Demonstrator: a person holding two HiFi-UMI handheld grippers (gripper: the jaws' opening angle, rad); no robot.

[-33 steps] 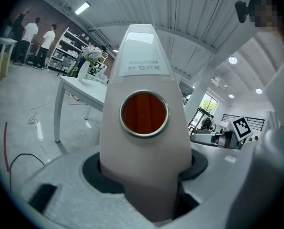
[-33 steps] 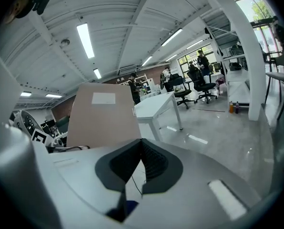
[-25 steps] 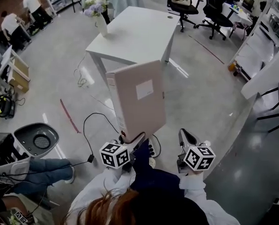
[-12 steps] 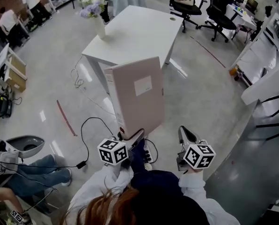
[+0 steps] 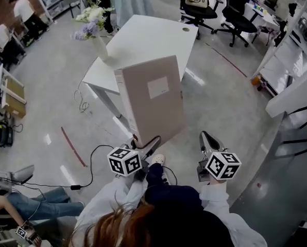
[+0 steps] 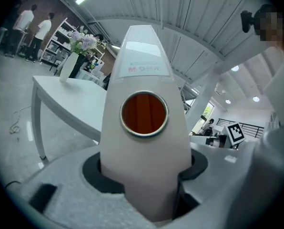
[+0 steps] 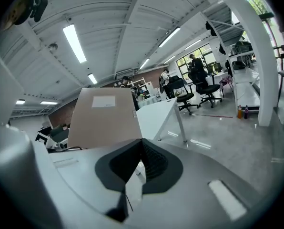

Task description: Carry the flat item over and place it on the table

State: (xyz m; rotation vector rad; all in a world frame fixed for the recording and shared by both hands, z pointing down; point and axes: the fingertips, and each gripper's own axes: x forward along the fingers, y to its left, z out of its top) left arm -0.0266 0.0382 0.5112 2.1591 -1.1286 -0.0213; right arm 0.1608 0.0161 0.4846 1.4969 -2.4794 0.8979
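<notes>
Closing on the table (image 5: pixel 158 35) with the folder (image 5: pixel 152 99) clamped at its lower end in the left gripper (image 5: pixel 143 147). Folder upright in the air, spine toward the carrier's left, resting on nothing. Jaws pressed on both covers at the spine end, as confirmed in the left gripper view. Right gripper (image 5: pixel 207 140) carried alongside, pinched together on nothing, apart from the folder.

Compared with one second ago:
- Table drawn nearer and lower in the head view, its near edge now passing behind the folder's top.
- Vase of flowers (image 5: pixel 93 32) at the table's left edge likewise closer.
- Grip and folder attitude unchanged.

Judged meaning: carry leg mostly done, set-down not yet begun. Bare tabletop right of the vase of flowers available as landing area.

Writing:
- Cover label (image 5: pixel 157 87): white, no print resolvable.
- Spine label (image 6: pixel 143 68), above the ring hole (image 6: pixel 144 114): one reddish line of print, too blurred to read.
- Chair back (image 5: pixel 196 0) beyond the table's far edge: yellowish print, not legible.
</notes>
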